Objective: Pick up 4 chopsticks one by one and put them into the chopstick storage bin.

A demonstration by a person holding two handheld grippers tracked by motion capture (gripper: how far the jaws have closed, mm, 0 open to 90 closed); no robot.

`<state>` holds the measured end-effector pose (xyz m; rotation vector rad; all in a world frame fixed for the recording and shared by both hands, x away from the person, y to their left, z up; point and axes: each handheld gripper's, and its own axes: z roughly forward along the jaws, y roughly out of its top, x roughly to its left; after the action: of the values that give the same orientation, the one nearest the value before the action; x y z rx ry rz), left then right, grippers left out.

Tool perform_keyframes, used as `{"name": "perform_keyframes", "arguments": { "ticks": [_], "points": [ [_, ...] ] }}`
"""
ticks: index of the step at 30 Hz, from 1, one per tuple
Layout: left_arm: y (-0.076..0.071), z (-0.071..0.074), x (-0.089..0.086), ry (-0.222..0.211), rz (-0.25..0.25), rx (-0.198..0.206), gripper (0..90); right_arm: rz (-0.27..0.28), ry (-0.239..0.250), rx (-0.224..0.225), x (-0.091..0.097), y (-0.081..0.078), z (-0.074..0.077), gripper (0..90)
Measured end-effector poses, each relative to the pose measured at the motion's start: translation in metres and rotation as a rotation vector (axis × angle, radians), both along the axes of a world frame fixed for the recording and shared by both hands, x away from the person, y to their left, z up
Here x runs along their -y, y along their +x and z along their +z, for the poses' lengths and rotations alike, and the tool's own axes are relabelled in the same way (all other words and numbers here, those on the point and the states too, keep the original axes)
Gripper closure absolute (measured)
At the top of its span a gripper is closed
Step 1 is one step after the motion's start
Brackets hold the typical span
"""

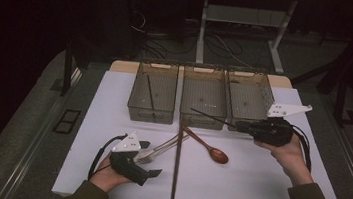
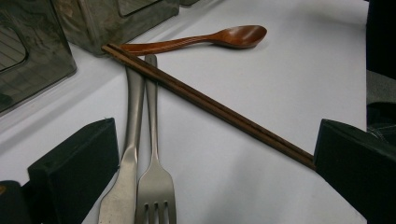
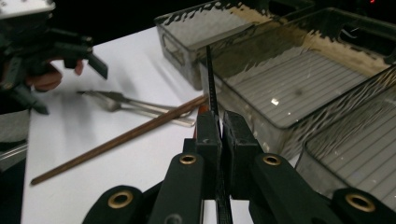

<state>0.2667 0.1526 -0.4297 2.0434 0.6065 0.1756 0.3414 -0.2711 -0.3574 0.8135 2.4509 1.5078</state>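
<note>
My right hand-held gripper (image 3: 220, 128) pinches a black chopstick (image 3: 211, 81) over the trays (image 1: 201, 120) at the tabletop's (image 1: 255, 184) far edge; left hand-held gripper (image 2: 210, 163) spread.

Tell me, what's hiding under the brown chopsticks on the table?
The handles of the knife and fork pass beneath the chopsticks. The strip of each handle directly under them is covered.

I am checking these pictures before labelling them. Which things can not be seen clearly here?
- Grey metal fork: tine tips cut off by the left gripper view's bottom edge.
- Grey metal knife: blade end cut off there too.
- Thin black chopstick: lower part hidden between the shut right gripper pads.
</note>
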Motion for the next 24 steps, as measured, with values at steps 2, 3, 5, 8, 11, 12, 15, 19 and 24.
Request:
{"name": "perform_keyframes", "arguments": {
  "ticks": [2,3,5,8,11,12,15,19,24],
  "points": [
    [0.000,0.000,0.000,-0.002,0.003,0.000,0.0,-0.008,0.003,0.006,-0.005,0.003,0.003,85.2],
    [0.000,0.000,0.000,-0.003,0.003,0.000,0.0,-0.017,0.002,0.012,-0.008,0.005,0.004,85.2],
    [0.001,0.000,0.000,-0.001,0.004,0.004,0.0,-0.026,0.003,0.016,-0.014,0.009,0.008,85.1],
    [0.001,-0.001,0.000,-0.003,0.008,0.005,0.0,-0.042,-0.018,0.021,-0.025,0.016,0.011,85.1],
    [0.001,-0.001,-0.001,-0.009,0.020,0.004,0.0,-0.059,-0.032,0.022,-0.038,0.024,0.013,85.1],
    [0.001,-0.001,-0.001,-0.009,0.021,0.003,0.0,-0.068,-0.035,0.023,-0.043,0.027,0.013,85.2],
    [0.001,-0.002,-0.001,-0.008,0.027,0.009,0.0,-0.072,-0.037,0.018,-0.058,0.035,0.013,85.2],
    [0.001,-0.003,0.000,-0.007,0.024,0.016,0.0,-0.087,-0.045,0.012,-0.078,0.047,0.015,85.1],
    [0.001,-0.005,0.000,0.004,0.025,0.018,0.0,-0.105,-0.054,0.006,-0.101,0.062,0.020,85.1]
  ]
}}
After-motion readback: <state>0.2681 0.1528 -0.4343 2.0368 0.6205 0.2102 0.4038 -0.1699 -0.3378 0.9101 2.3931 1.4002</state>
